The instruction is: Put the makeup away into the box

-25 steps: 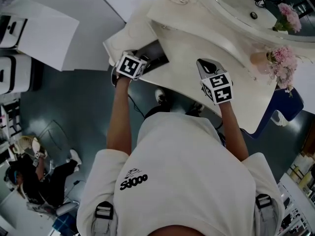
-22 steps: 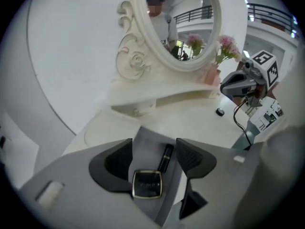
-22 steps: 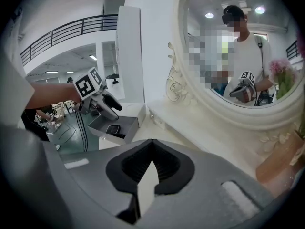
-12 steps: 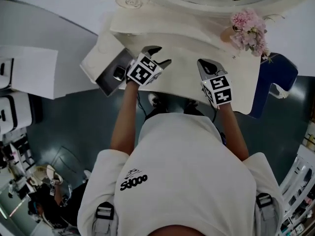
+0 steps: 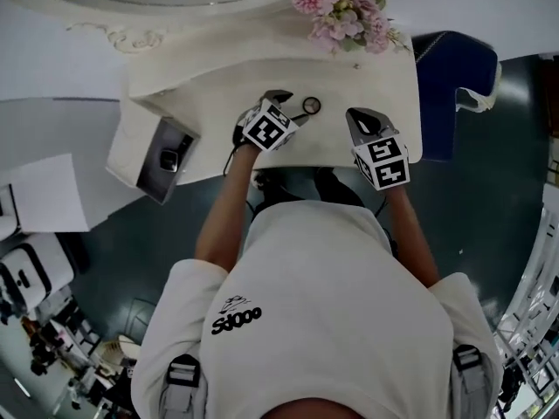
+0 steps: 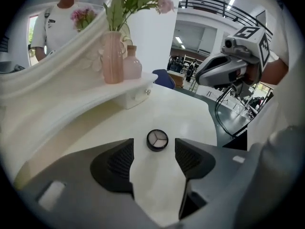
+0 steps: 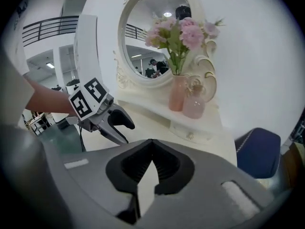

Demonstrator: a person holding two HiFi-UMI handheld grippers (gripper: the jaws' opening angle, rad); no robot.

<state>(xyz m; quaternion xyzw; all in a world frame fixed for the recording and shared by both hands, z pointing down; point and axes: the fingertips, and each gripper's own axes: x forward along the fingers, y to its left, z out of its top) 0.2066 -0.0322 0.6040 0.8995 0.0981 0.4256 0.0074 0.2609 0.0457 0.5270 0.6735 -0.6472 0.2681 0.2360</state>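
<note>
2 grippers are hovering: left gripper, jaws just opening wide, is pointing at the untouched compact; right gripper is pinching nothing.

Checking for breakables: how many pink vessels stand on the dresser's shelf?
2: a tall vase and a squat bottle beside it; more may hide behind them.

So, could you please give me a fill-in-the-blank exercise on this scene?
The compact on the table is ___ in shape.
The flowers stand in a ___ vase.
The right gripper is ___ (open/shut).
Missing: round; pink; shut.
</note>
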